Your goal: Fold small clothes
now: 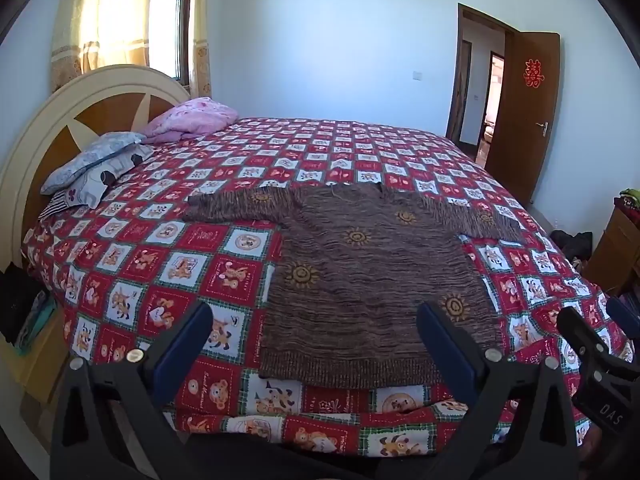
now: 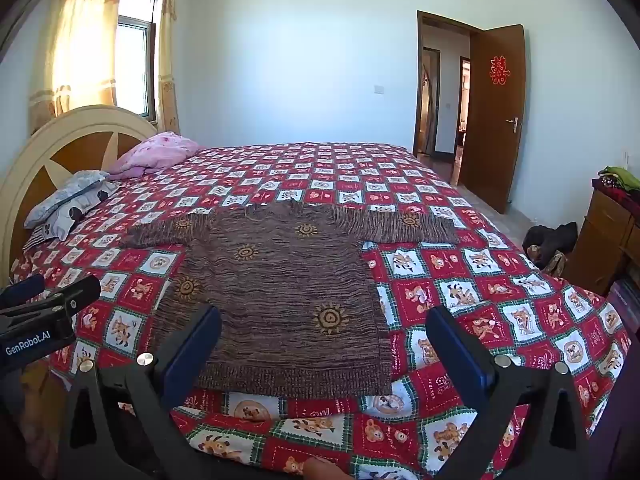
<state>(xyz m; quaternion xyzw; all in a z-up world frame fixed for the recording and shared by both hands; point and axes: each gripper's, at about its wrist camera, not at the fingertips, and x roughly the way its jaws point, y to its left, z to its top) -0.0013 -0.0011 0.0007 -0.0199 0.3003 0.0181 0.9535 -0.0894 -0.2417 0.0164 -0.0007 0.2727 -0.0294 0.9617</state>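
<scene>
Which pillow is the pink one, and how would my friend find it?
Start at the big bed's cream and brown headboard under the window. Two pillows lie along it on the red checked bedspread. The pink pillow is the farther one, nearest the curtains; the grey patterned pillow beside it is closer, and only the pink one is plain rosy.

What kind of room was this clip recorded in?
A home bedroom, most likely: a large bed with a rounded headboard and pillows, a curtained window, and an open wooden door.
</scene>
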